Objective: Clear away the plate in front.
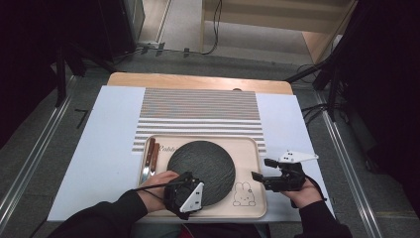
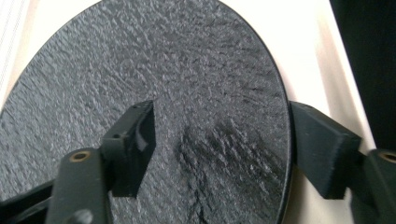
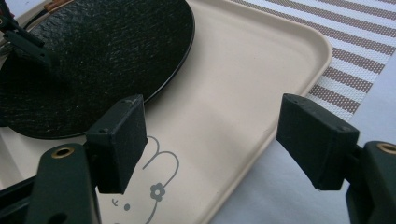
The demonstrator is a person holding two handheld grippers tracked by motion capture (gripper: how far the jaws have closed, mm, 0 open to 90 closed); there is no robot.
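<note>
Black plate set on tray, I judge; left claw spread astride its rim, apparently not gripping; right claw apart, empty.

We see a tabletop of light wood, its far edge bare beyond a white sheet that covers nearly all of it. On the sheet lies a placemat with brown and white stripes. We see a beige tray resting partly on the mat's near end and partly on the sheet, its near edge close to the tabletop's near side.
</note>
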